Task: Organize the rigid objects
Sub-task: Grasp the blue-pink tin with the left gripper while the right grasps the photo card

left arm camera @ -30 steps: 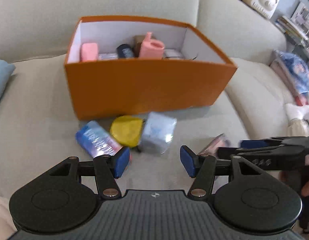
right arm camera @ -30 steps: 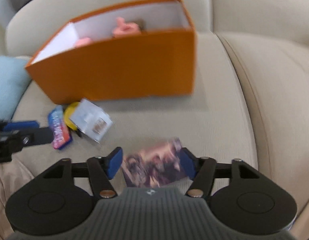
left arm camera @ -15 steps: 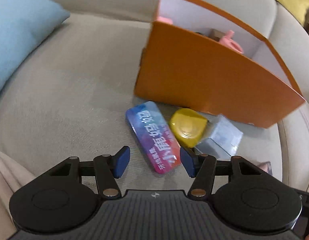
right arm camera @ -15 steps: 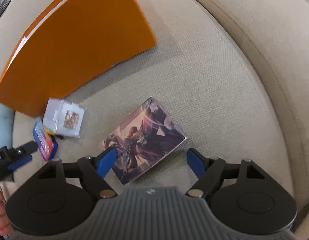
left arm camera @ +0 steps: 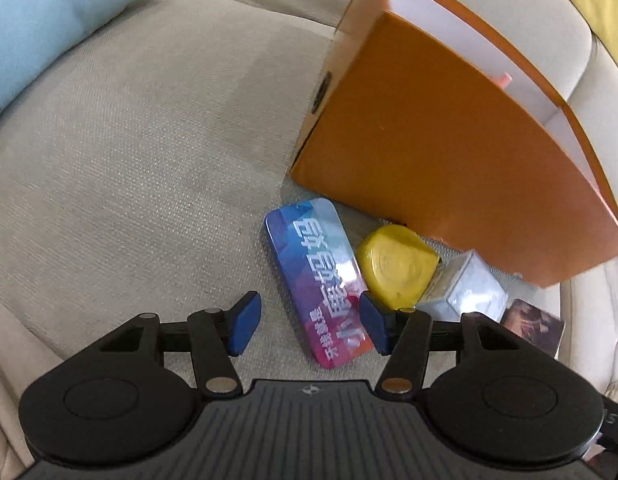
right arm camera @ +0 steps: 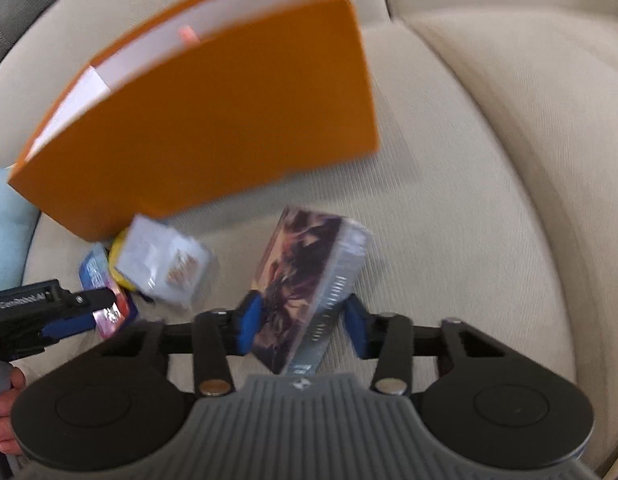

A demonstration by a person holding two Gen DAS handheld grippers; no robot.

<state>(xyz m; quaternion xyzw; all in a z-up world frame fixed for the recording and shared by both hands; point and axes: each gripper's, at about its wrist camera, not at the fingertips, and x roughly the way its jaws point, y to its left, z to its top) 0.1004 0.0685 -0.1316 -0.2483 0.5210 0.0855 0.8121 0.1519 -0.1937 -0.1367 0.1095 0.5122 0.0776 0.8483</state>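
On a beige sofa, the right gripper [right arm camera: 303,326], its jaws just closing, clamped a dark illustrated card box [right arm camera: 309,280] and tipped it on edge, while the left gripper [left arm camera: 309,322] hung open astride a blue tin [left arm camera: 319,284] beside the orange box [left arm camera: 449,152]. Next, likely, the card box had to be lifted over the orange box's rim.

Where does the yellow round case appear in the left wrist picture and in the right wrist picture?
Left wrist: the yellow round case lies right of centre, between the blue tin and the clear box.
Right wrist: only a yellow sliver shows at lower left, behind the clear box.
Shared landmark: the orange box.
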